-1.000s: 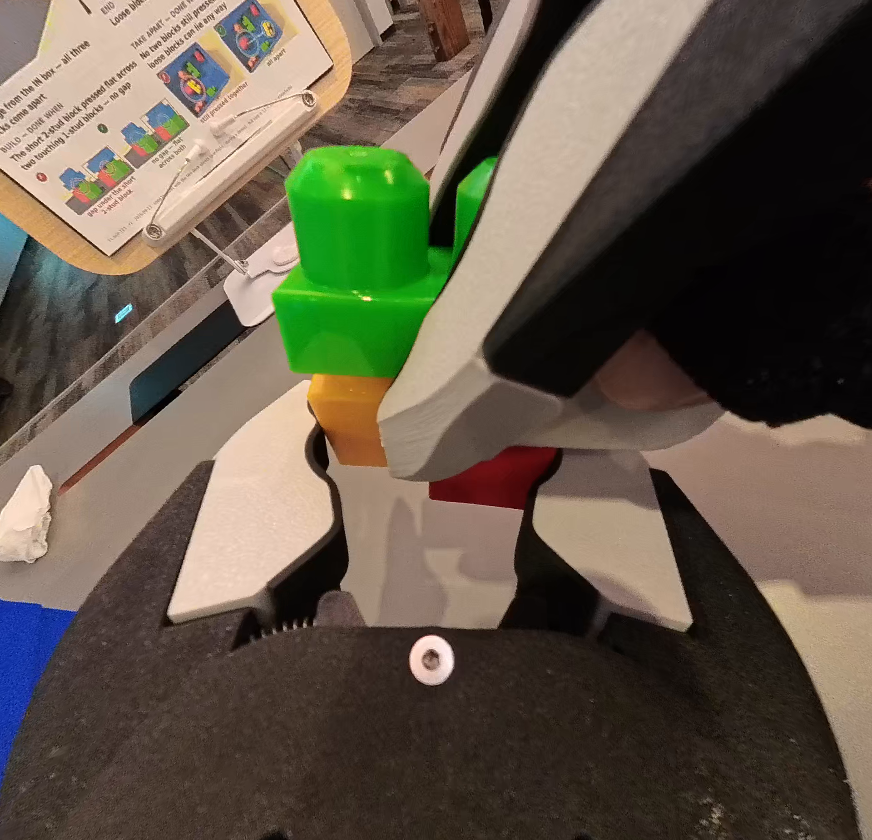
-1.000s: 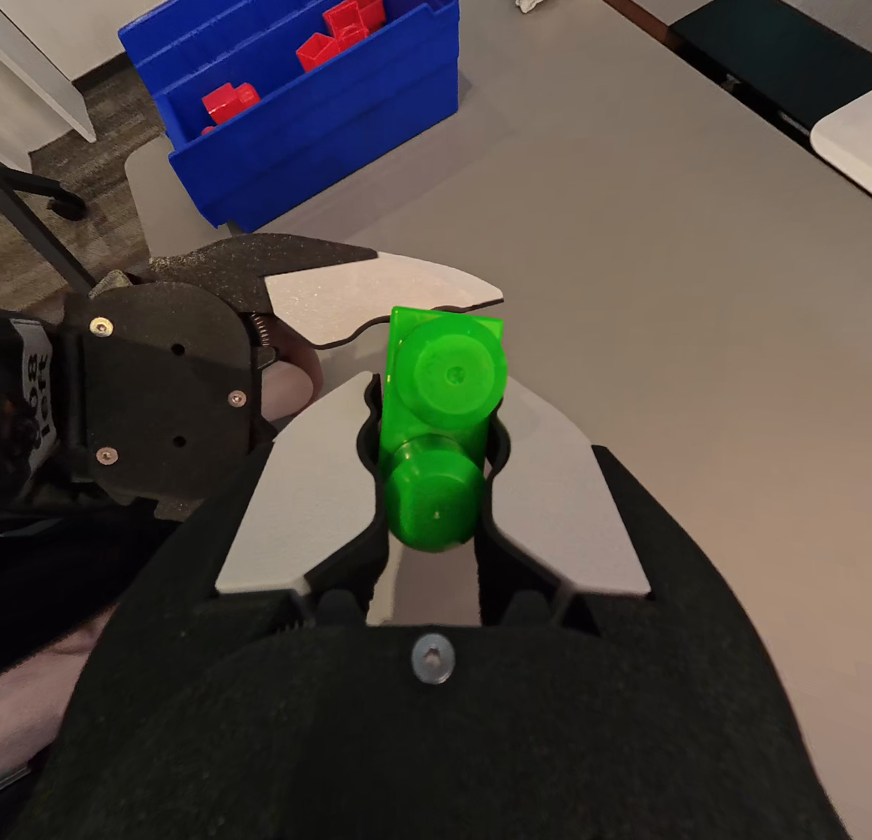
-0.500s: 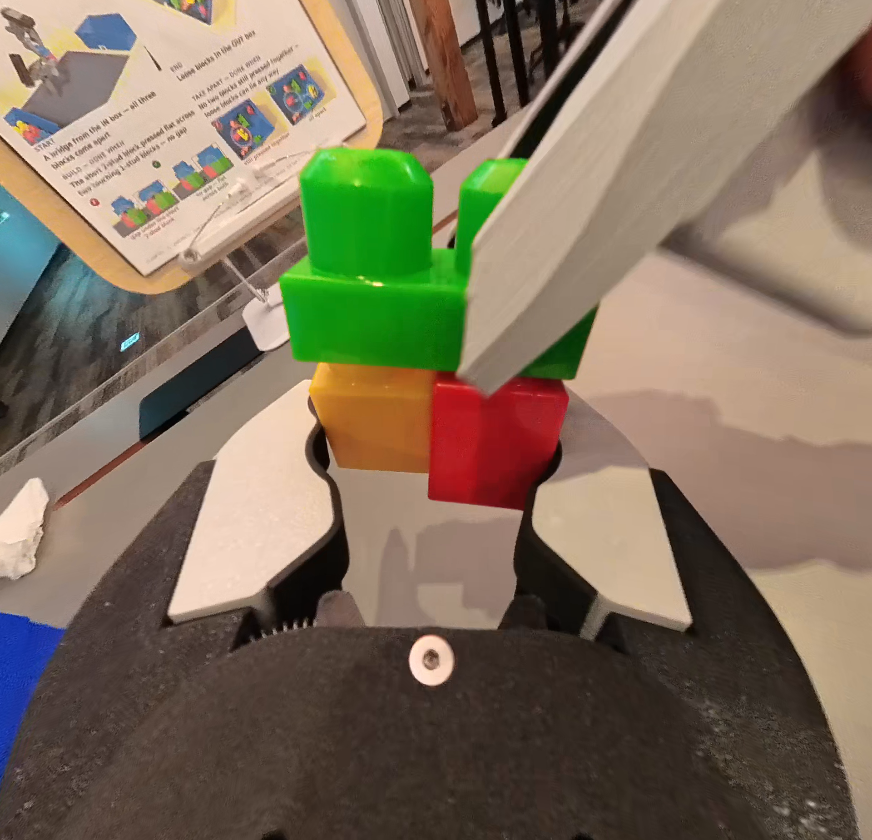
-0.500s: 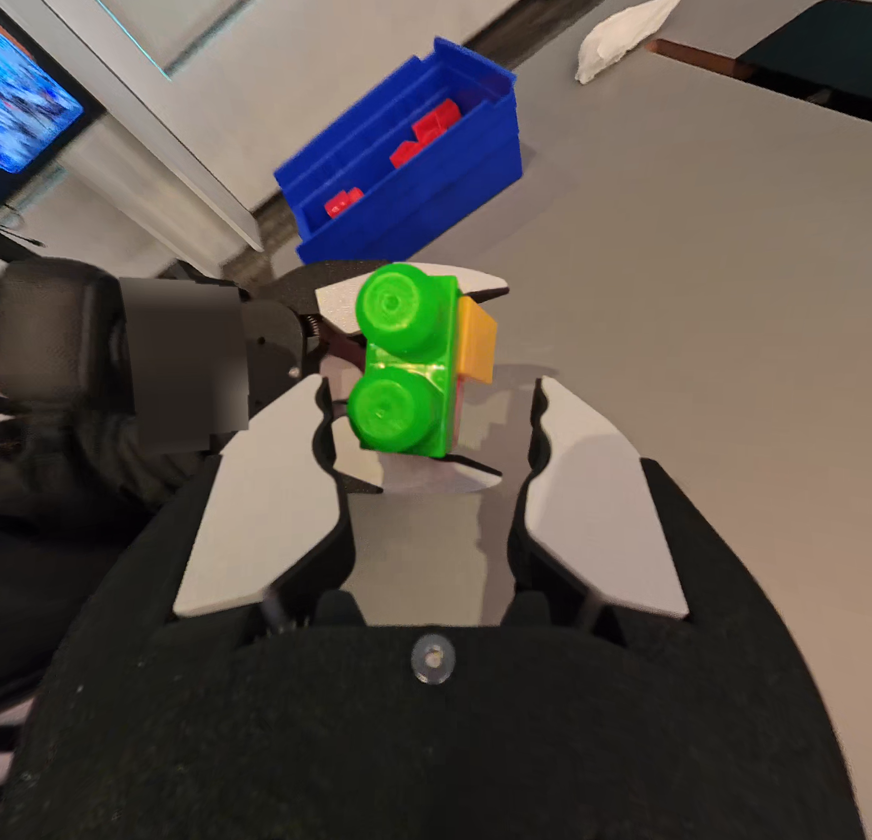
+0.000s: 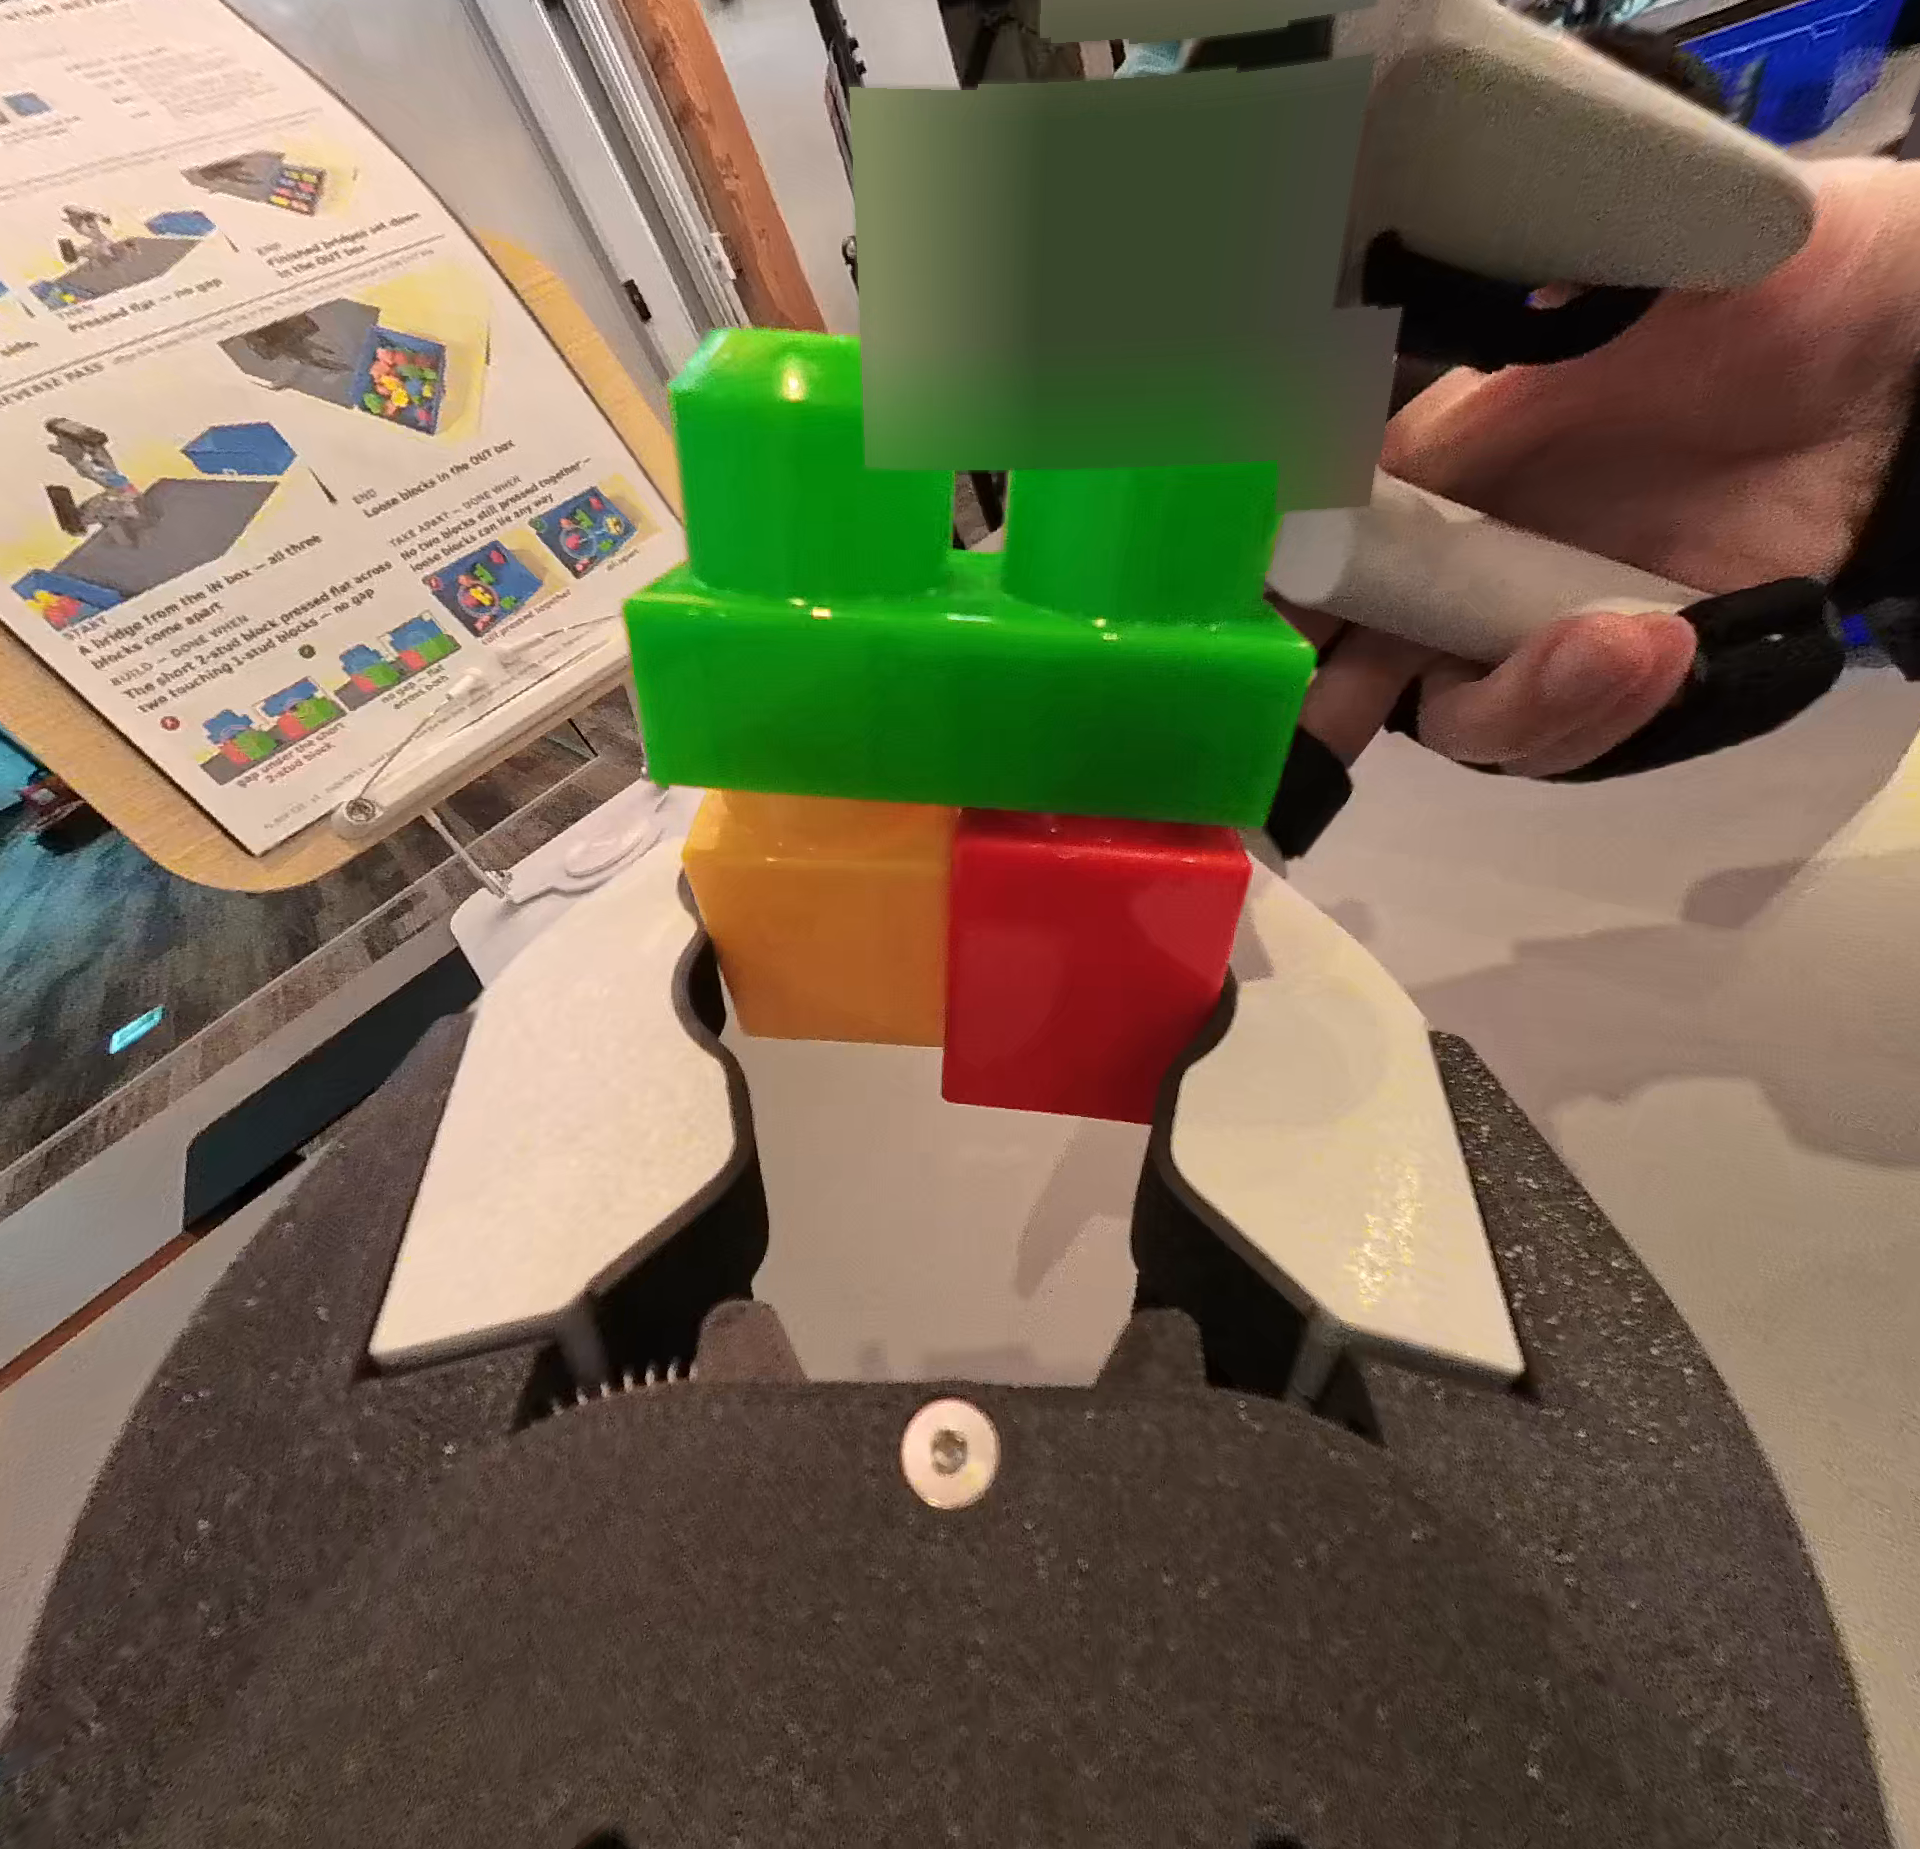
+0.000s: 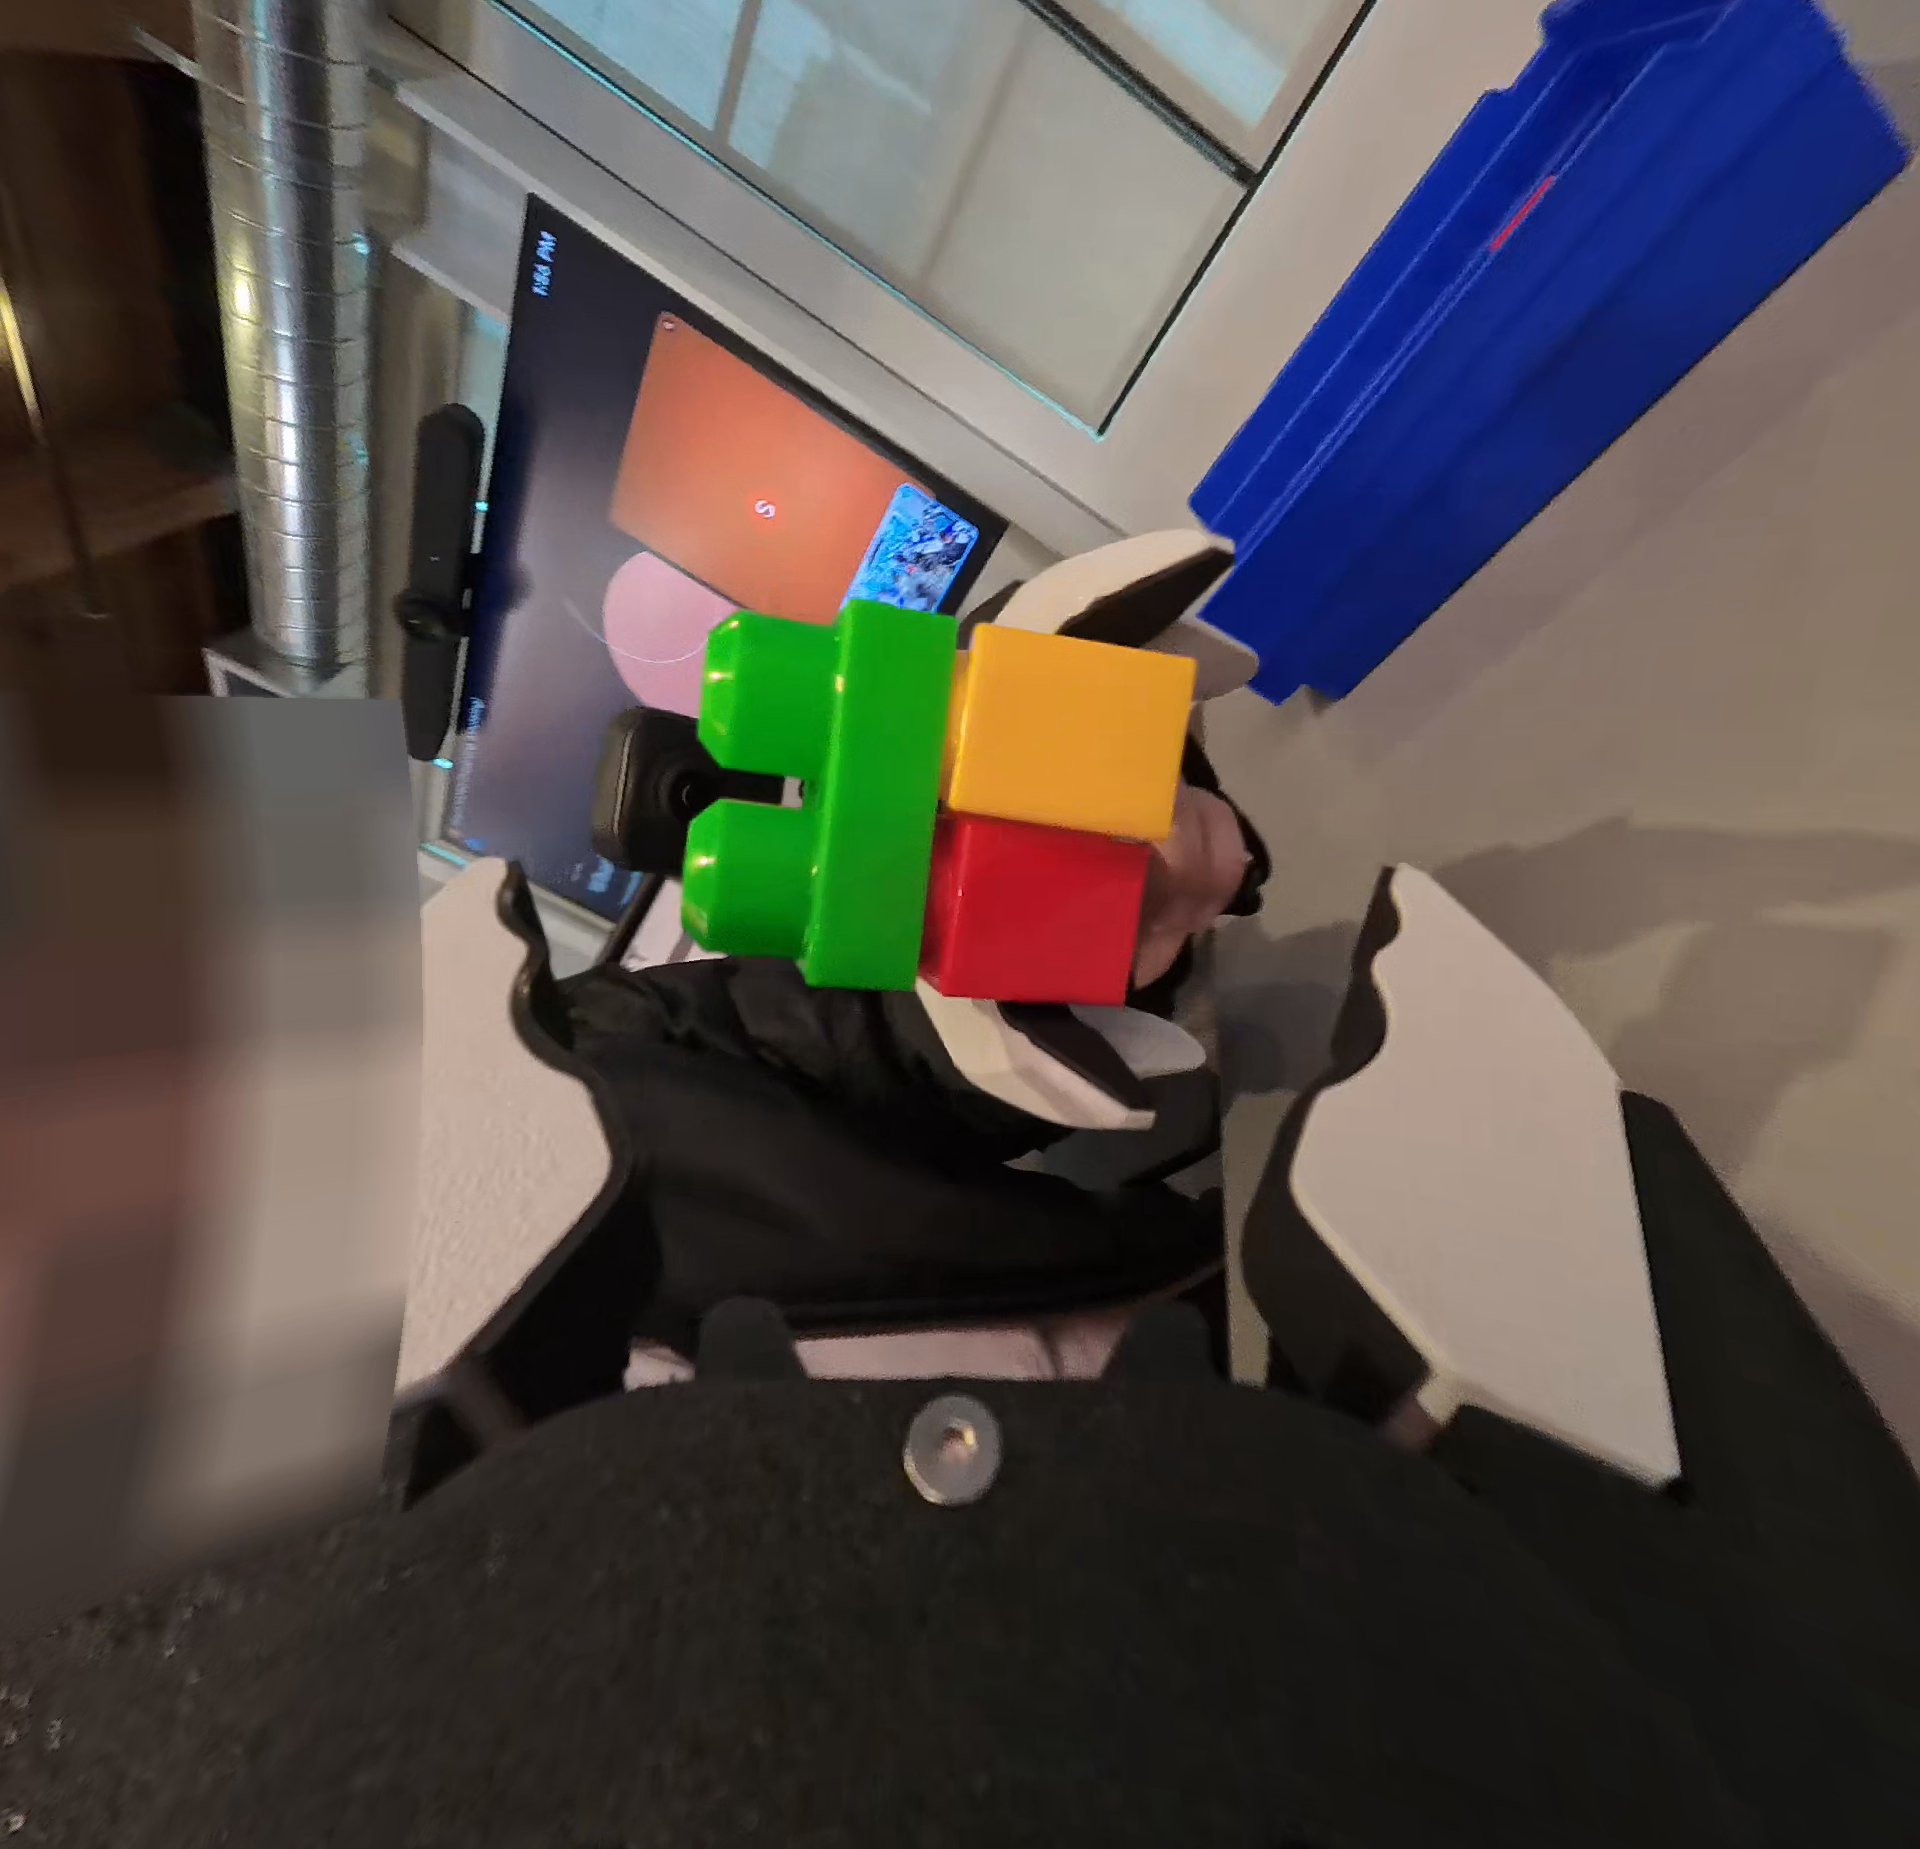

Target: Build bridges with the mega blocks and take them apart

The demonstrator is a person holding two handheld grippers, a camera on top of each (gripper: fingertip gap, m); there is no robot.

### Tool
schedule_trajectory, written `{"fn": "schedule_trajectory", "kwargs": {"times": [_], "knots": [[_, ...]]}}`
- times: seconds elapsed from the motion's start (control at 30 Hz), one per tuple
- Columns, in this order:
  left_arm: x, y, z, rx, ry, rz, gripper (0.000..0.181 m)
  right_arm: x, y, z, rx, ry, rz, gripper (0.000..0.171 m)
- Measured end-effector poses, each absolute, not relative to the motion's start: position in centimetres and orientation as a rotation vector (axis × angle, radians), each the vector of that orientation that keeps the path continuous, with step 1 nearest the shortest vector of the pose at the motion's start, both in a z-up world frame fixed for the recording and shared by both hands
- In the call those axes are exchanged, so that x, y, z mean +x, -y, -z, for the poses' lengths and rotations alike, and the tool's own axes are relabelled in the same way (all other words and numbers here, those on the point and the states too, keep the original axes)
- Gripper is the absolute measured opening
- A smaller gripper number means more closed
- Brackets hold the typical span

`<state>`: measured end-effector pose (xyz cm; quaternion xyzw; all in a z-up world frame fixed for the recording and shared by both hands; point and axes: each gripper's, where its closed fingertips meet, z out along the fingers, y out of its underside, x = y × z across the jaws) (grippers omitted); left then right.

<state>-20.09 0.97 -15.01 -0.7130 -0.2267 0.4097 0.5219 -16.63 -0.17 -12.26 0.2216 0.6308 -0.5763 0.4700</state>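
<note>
The left gripper (image 5: 961, 978) is pinching the orange block (image 5: 821, 911) and red block (image 5: 1086, 968) side by side. The green two-stud block (image 5: 961, 703) is lying across both, its long side running three to nine o'clock, studs pointing to twelve. The right gripper (image 6: 951, 926) is spread wide, holding nothing.

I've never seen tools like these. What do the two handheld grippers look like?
Both match: the left gripper and right gripper each have a rough black foam-like body, a silver screw at its centre, and two flat pale-grey jaws with wavy black inner edges. A dark sleeve shows behind.
</note>
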Motion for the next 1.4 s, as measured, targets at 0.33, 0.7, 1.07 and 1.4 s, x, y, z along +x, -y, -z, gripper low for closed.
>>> {"fn": "schedule_trajectory", "kwargs": {"times": [0.33, 0.7, 1.07, 1.4], "knots": [[-19.2, -2.8, 14.7, -1.693, 0.459, -0.950, 0.088, -12.0, 1.4, 11.6, 0.318, -1.519, 1.256, 0.117], [-18.9, -2.9, 14.3, -1.709, 0.431, -0.967, 0.088, -11.7, 1.3, 11.1, 0.311, -1.544, 1.310, 0.118], [-19.2, -2.7, 14.6, -1.722, 0.456, -0.942, 0.087, -12.2, 1.4, 11.5, 0.327, -1.521, 1.323, 0.111], [-18.6, -3.1, 14.8, -1.758, 0.400, -0.970, 0.087, -11.6, 1.1, 11.2, 0.323, -1.502, 1.296, 0.125]]}}
